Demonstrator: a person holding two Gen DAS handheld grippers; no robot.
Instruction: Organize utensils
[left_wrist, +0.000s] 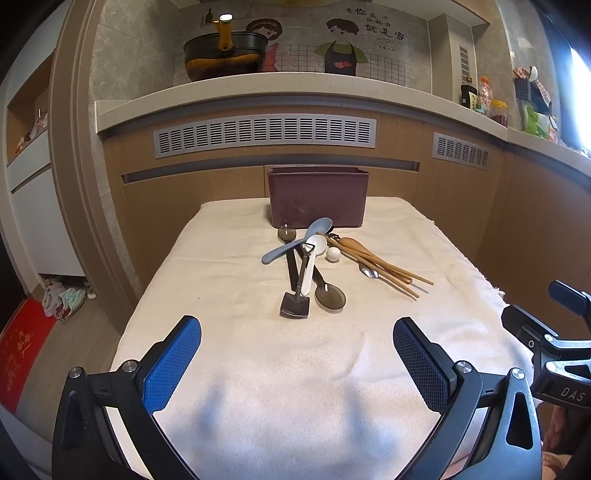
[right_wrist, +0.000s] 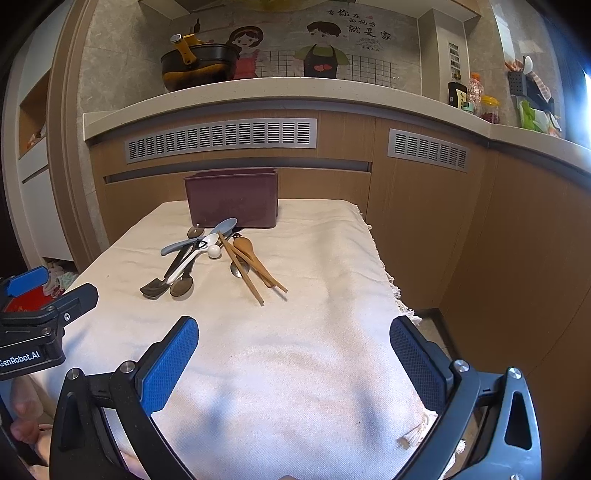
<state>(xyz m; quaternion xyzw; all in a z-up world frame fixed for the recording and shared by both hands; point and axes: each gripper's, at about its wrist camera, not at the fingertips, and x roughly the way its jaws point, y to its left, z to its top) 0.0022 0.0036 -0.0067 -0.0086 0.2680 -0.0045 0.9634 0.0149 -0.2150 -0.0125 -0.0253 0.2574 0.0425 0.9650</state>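
Observation:
A pile of utensils lies on the cream cloth (left_wrist: 258, 369) in front of a maroon bin (left_wrist: 317, 197). It holds a grey-blue spoon (left_wrist: 295, 242), a white spoon (left_wrist: 310, 264), a dark spatula (left_wrist: 294, 304), a dark translucent spoon (left_wrist: 330, 295), wooden chopsticks (left_wrist: 388, 271) and a wooden spoon (left_wrist: 354, 245). My left gripper (left_wrist: 297, 332) is open and empty, well short of the pile. My right gripper (right_wrist: 294, 332) is open and empty, near the table's front right; the pile (right_wrist: 207, 258) and bin (right_wrist: 232, 199) lie ahead to its left.
A wooden counter front with grey vents (left_wrist: 264, 134) stands just behind the table. A pan (left_wrist: 223, 55) sits on the counter above. Bottles and jars (left_wrist: 480, 98) stand at the right. The cloth's fringed right edge (right_wrist: 391, 291) drops to the floor.

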